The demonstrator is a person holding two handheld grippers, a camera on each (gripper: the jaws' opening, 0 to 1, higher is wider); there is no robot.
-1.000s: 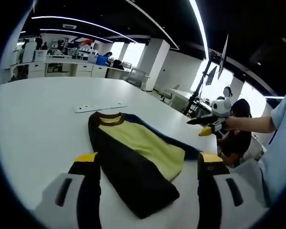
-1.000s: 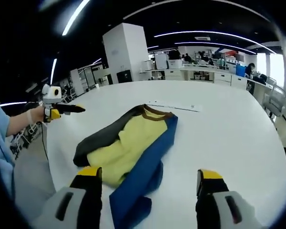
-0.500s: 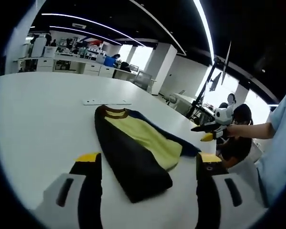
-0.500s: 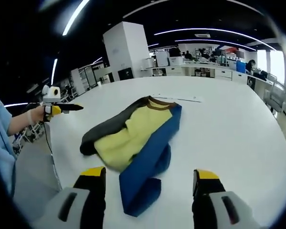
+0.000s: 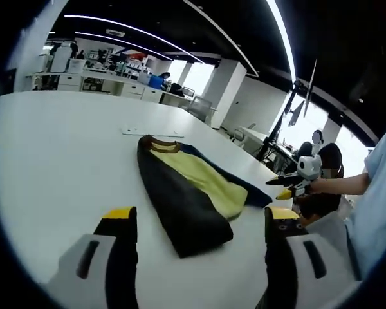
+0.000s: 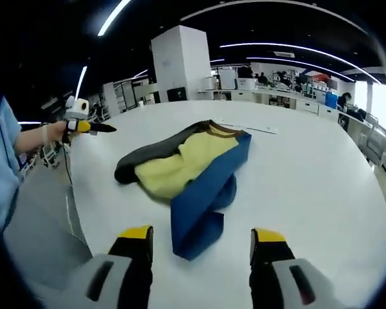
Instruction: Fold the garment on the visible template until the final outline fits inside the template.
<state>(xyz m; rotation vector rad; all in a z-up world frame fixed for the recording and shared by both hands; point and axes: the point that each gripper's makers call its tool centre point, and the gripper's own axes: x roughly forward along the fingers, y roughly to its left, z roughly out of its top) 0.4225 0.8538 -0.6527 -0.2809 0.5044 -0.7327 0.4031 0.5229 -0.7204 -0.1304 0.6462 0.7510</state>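
A garment (image 5: 186,193) with a black sleeve side, yellow middle and blue far side lies folded lengthwise on the white table (image 5: 51,148), brown collar pointing away. My left gripper (image 5: 201,216) hovers open in front of its near end, holding nothing. In the right gripper view the same garment (image 6: 186,170) lies blue side nearest, and my right gripper (image 6: 202,235) stands open just short of the blue sleeve end. A thin white strip (image 5: 151,132) lies beyond the collar, the strip (image 6: 251,127) also at the far side here. Each gripper appears in the other's view, held in a hand: right gripper (image 5: 296,183), left gripper (image 6: 83,123).
The table (image 6: 321,174) spreads wide around the garment; its rounded edge runs beside the person in a light blue sleeve (image 5: 379,193). Grey floor (image 6: 38,212) lies past that edge. Desks and shelves (image 5: 103,80) stand far behind, and a seated person (image 5: 325,161) is off the table's right.
Both views have shifted as the hands moved; the right gripper view now looks at the garment from a little farther off. The garment lies as before. Both grippers stay open.
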